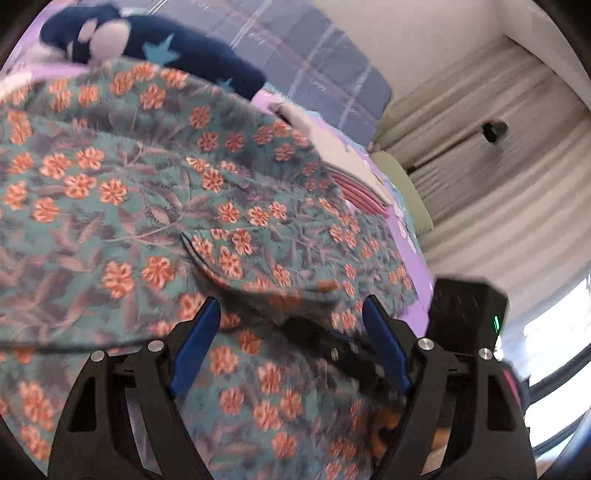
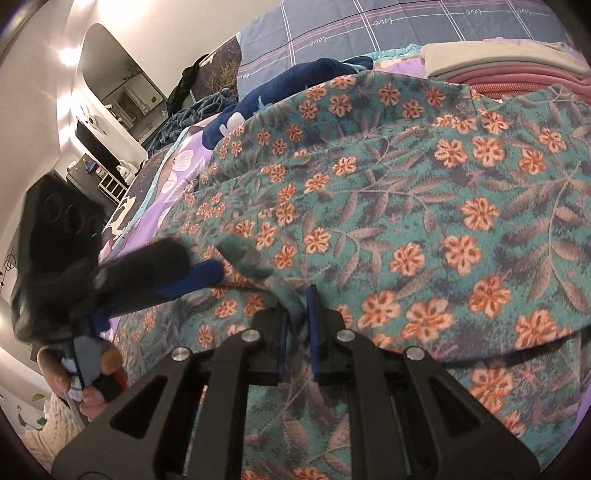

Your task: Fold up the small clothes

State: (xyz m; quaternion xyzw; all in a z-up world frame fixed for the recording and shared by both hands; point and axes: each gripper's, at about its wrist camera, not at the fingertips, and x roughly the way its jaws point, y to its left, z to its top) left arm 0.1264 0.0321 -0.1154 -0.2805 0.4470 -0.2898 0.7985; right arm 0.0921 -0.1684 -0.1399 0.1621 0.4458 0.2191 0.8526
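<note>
Right tongs (image 2: 298, 295) pinch a fold of floral garment (image 2: 424, 206); left tongs (image 1: 291, 306) gape just above it.

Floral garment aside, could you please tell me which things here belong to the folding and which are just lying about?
In the job: floral garment; right gripper, pinching its fabric; left gripper, open over it.

Lying about: navy star-print garment; folded pink and cream stack; checked bedding.

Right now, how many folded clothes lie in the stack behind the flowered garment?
3 show: a cream one on top, a pink one under it, a red one lowest. The flowered garment may hide more.
</note>
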